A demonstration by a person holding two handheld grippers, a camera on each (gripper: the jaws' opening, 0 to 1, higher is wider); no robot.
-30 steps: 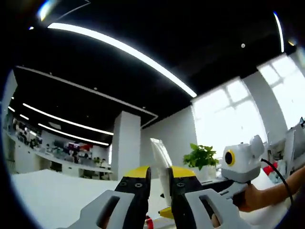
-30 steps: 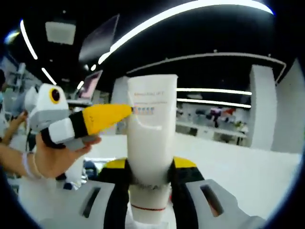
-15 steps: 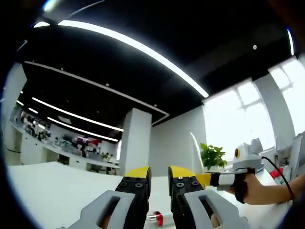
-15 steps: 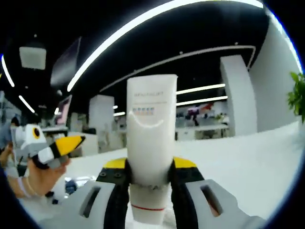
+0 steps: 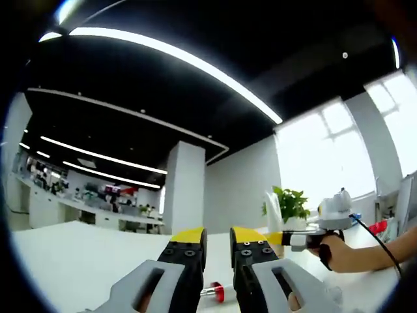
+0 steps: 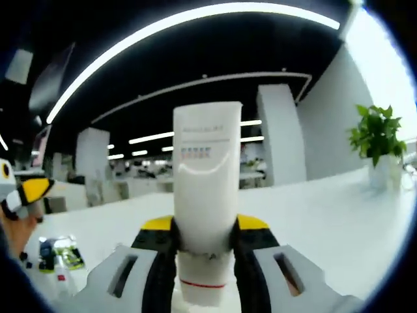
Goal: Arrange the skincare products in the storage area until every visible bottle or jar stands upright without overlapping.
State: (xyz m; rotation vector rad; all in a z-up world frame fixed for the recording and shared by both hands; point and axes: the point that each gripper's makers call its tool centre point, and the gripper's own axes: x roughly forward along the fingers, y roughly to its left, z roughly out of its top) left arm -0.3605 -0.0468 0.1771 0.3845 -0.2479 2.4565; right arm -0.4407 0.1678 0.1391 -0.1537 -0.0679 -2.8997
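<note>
A white squeeze tube [image 6: 207, 189] stands cap-down between the jaws of my right gripper [image 6: 205, 238], which is shut on its lower body just above the white cap [image 6: 203, 287]. In the left gripper view the same tube [image 5: 274, 208] rises from the right gripper [image 5: 296, 239], held by a hand [image 5: 339, 251] some way off to the right. My left gripper [image 5: 217, 238] has its jaws drawn almost together, with a slim gap and nothing between them. Its yellow tip [image 6: 29, 190] shows at the left edge, well apart from the tube. A red-capped product [image 5: 212, 293] lies on its side on the white table [image 5: 78, 261].
Several small bottles [image 6: 55, 257], one with a green label, sit on the white table at the lower left. A potted plant [image 6: 374, 137] stands at the far right of the table. Bright windows [image 5: 326, 156] lie behind it.
The left gripper, closed on the tube's top end a second ago, has let go and drawn away. The two grippers are now far apart. Both views have swung round.
</note>
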